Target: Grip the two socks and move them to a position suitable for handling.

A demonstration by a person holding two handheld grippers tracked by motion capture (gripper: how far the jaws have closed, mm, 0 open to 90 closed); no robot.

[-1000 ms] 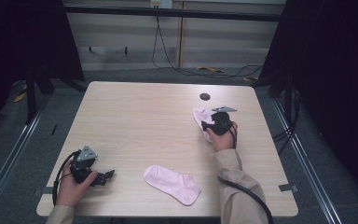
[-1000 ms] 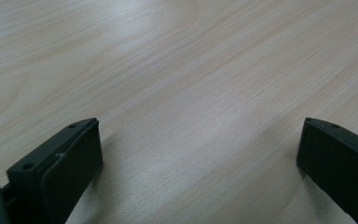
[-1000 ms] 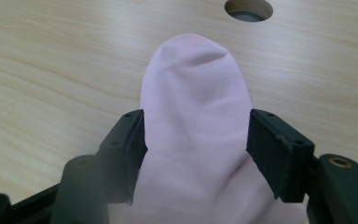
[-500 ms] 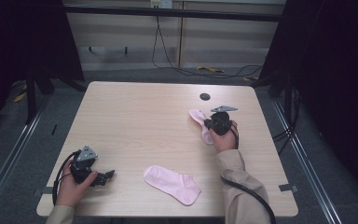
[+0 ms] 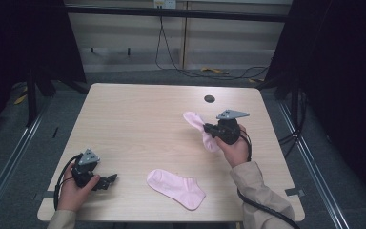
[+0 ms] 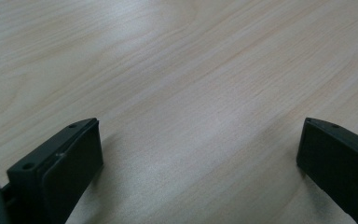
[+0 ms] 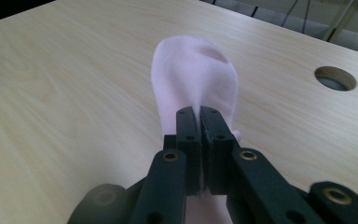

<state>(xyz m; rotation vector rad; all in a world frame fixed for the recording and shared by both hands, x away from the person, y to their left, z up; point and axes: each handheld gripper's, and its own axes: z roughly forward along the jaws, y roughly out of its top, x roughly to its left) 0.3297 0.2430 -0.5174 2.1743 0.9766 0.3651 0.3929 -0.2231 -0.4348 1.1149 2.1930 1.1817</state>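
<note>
Right gripper: jaws clamped on far pink sock
Left gripper: jaws apart over bare table
Near edge: second sock

Your left hand sat low at your near left, wrapped around the left gripper, which pointed to your right and lay close to the surface. In the left gripper view its two jaws stood wide apart with nothing between them. Your right forearm, in a tan sleeve, reached forward on your right side. Your right hand held the right gripper pointing to your left, grey plate on top. In the right gripper view the jaws were pressed together, pinching a fold of pink sock at their tips.
</note>
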